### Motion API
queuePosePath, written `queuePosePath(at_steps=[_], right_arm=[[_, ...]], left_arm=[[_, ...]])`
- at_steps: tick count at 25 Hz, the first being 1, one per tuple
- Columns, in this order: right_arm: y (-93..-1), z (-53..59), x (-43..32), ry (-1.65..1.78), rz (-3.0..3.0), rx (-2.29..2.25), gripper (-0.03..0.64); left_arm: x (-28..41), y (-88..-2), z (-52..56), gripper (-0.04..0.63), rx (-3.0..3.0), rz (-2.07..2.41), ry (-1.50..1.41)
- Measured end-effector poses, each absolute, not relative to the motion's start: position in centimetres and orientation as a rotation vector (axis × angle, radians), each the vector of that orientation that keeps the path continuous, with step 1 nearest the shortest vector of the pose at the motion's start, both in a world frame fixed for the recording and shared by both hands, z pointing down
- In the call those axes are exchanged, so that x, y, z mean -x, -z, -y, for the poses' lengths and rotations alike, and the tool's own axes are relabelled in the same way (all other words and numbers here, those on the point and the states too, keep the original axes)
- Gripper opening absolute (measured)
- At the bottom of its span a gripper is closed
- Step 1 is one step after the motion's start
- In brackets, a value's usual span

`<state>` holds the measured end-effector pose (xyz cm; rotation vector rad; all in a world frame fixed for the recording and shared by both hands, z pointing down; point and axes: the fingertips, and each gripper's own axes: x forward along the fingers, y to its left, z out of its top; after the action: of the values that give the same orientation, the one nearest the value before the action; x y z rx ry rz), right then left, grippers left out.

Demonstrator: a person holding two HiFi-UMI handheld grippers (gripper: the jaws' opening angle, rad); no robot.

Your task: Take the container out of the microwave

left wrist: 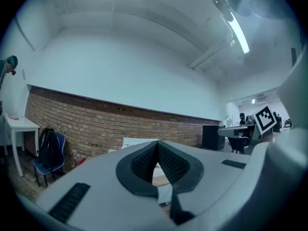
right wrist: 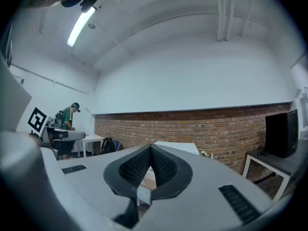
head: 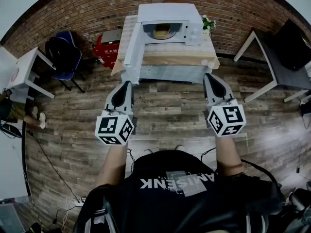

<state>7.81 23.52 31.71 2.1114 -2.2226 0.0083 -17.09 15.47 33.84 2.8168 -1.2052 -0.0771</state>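
The container is seen inside the open microwave; it is judged light and stiff, best taken by its rim. Left gripper and right gripper are held closed and empty, well short of the microwave.

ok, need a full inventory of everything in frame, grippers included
microwave: 1, white, on the table ahead, door open
container: 1, tan, inside the microwave
table: 1, pale cloth, against the brick wall
plant: 1, green with white flowers, on the table right of the microwave
box: 1, red, on the floor left of the table
chair: 1, blue, far left
backpack: 1, black, on the chair
side tables: 2, white, one far left, one far right
bystander: 1, green top, far back in the right gripper view
left gripper: 1, grey, fingers shut, empty
right gripper: 1, grey, fingers shut, empty
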Motion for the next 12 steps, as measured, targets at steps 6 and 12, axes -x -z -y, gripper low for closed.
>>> queuePosePath(at_steps=[6, 12], right_arm=[[-31.1, -23.4, -8.4, -0.009, 2.232, -2.118, 0.04], [-30.2, -23.6, -9.3, 0.038, 2.225, -2.142, 0.04]], left_arm=[[16.4, -33.3, -15.3, 0.011, -2.821, 1.203, 0.083], [15.5, -33.0, -15.1, 0.011, -2.828, 1.197, 0.093]])
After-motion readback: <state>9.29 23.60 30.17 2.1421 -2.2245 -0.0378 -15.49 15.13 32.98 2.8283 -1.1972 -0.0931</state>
